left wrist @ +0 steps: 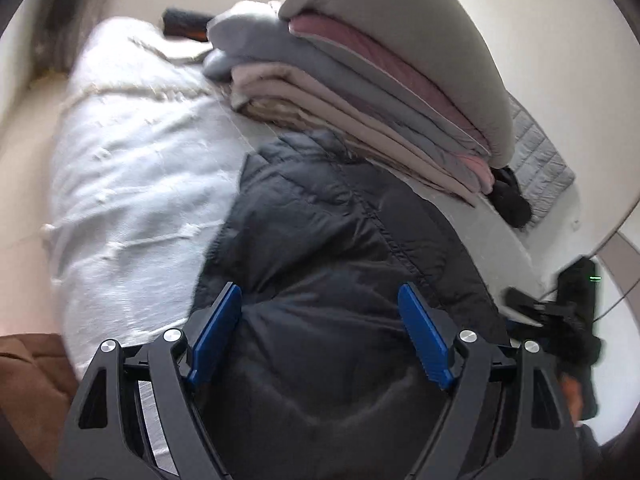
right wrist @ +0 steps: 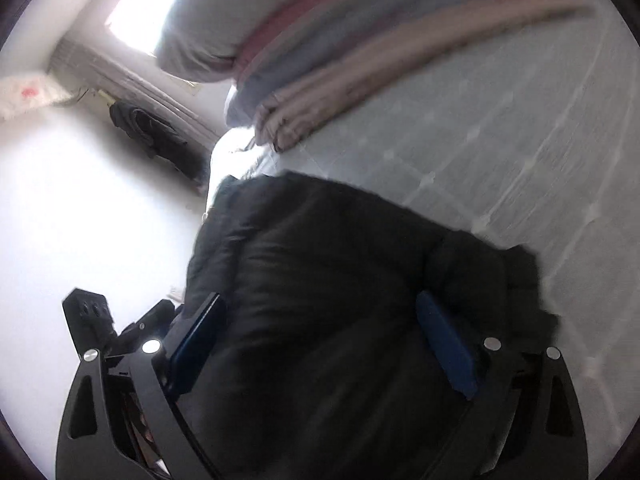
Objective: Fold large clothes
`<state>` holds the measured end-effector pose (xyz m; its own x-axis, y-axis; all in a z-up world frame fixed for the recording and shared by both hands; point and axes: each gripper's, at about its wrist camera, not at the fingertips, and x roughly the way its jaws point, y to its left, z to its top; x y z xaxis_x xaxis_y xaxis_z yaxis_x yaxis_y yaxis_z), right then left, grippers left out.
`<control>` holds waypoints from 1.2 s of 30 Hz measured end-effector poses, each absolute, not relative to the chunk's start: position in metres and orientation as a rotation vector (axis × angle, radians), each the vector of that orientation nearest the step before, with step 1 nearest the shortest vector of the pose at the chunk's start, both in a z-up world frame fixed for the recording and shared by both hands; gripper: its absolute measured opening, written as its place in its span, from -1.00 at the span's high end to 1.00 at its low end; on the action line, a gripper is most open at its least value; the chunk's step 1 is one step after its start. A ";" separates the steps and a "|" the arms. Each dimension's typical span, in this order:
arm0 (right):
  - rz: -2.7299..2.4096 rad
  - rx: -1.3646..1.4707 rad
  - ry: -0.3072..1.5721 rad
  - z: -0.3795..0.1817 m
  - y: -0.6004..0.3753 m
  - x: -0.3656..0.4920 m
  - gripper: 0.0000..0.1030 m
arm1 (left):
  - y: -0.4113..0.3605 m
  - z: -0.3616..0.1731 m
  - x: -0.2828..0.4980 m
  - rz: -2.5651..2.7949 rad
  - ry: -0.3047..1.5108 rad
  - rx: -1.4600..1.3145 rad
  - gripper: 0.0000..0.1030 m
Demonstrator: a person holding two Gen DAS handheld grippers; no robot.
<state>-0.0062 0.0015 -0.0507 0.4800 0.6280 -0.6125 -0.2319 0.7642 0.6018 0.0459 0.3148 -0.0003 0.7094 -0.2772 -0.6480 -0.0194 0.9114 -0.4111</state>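
A black puffer jacket (left wrist: 320,240) lies on a white bedspread (left wrist: 140,168). My left gripper (left wrist: 320,308) is open, its blue pads (left wrist: 218,336) wide apart just above the jacket's near end. In the right wrist view the same jacket (right wrist: 340,280) fills the middle. My right gripper (right wrist: 320,320) is open too, its blue pads (right wrist: 446,344) spread over the jacket's bulk. Neither gripper holds any cloth. The other gripper shows at the right edge of the left wrist view (left wrist: 560,320) and at the lower left of the right wrist view (right wrist: 96,320).
A stack of folded blankets and a grey pillow (left wrist: 380,80) lies on the bed just beyond the jacket, also in the right wrist view (right wrist: 320,60). A grey quilted mat (left wrist: 536,160) and a dark garment (left wrist: 512,196) lie by the wall. Brown fabric (left wrist: 28,380) is at lower left.
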 end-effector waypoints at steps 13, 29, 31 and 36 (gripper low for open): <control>0.293 0.117 0.732 -0.029 0.019 -0.170 -0.87 | 0.248 0.053 -0.069 0.108 0.804 -0.085 -0.77; 0.132 0.046 0.708 0.003 0.069 -0.203 -0.87 | 0.228 0.062 -0.133 0.087 0.759 -0.044 -0.85; 0.126 0.045 0.715 0.003 0.069 -0.202 -0.87 | 0.227 0.064 -0.134 0.079 0.753 -0.048 -0.85; 0.121 0.044 0.724 0.001 0.069 -0.200 -0.87 | 0.223 0.064 -0.135 0.076 0.751 -0.039 -0.85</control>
